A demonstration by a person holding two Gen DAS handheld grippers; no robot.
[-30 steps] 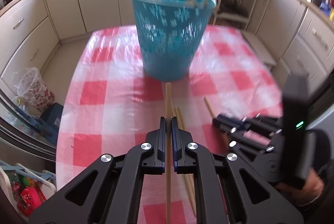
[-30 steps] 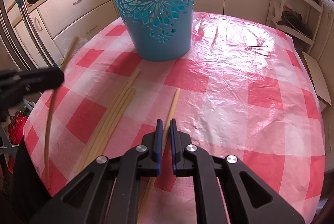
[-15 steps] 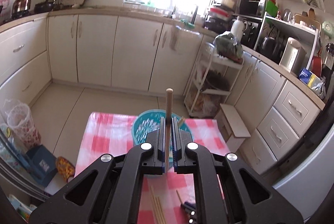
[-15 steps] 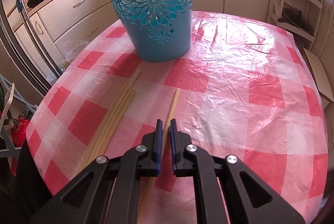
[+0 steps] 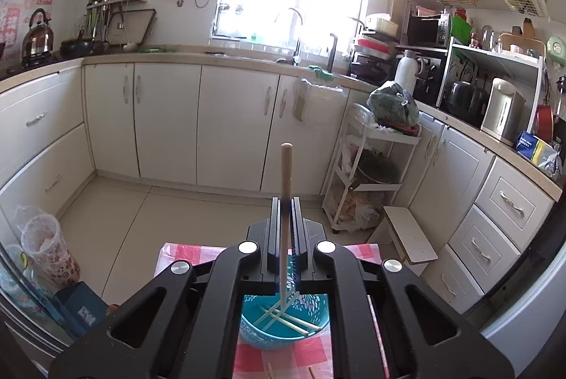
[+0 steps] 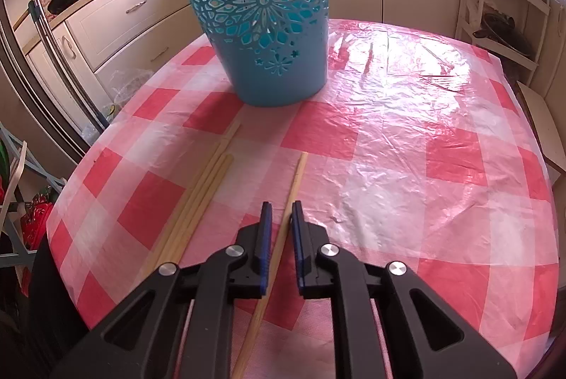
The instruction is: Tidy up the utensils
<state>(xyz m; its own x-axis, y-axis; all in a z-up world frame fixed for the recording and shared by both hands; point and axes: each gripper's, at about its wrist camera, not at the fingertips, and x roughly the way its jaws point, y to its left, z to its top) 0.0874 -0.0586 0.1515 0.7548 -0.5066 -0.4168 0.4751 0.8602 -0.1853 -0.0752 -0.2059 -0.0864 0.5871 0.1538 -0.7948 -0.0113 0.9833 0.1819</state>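
My left gripper (image 5: 286,202) is pinching a chopstick (image 5: 286,174) upright over the blue basket (image 5: 283,333); my own jaws hide most of the basket, though a few sticks show inside. My right gripper (image 6: 281,207) has just been opening, its jaws loose around another stick (image 6: 295,181) on the table (image 6: 424,131); that stick's near end runs out of view.
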